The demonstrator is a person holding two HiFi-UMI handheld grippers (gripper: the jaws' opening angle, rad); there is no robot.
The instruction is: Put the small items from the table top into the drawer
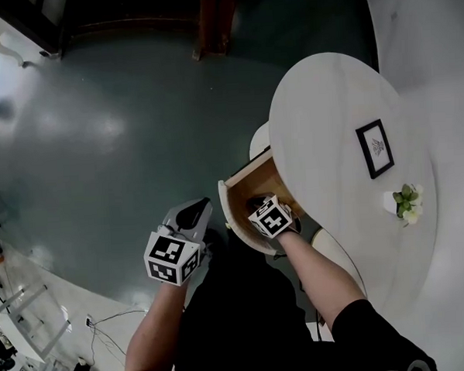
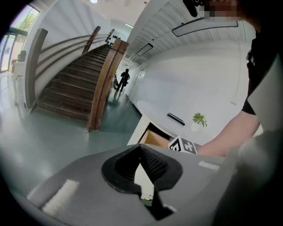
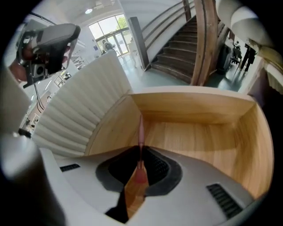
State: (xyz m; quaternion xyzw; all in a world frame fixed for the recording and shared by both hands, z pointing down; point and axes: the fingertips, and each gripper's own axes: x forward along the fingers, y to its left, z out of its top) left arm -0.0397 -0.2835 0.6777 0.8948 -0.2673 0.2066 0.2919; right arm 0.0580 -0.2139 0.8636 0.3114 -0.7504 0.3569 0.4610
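The drawer (image 1: 246, 189) stands pulled out from under the round white table (image 1: 328, 98), its wooden inside (image 3: 199, 141) bare. My right gripper (image 1: 270, 216) reaches down into it, shut (image 3: 140, 154) on a thin pink stick-like item (image 3: 140, 130) that points at the drawer's back wall. My left gripper (image 1: 193, 215) hangs over the floor to the left of the drawer; its jaws (image 2: 143, 165) are shut with nothing in them. On the table top lie a small black picture frame (image 1: 374, 148) and a little potted plant (image 1: 406, 203).
The drawer's ribbed white front (image 3: 75, 114) curves along its left side. Dark green floor (image 1: 121, 132) spreads to the left. A wooden staircase (image 2: 75, 88) with a post (image 2: 106, 84) rises beyond. Cables (image 1: 107, 319) lie near the bottom left.
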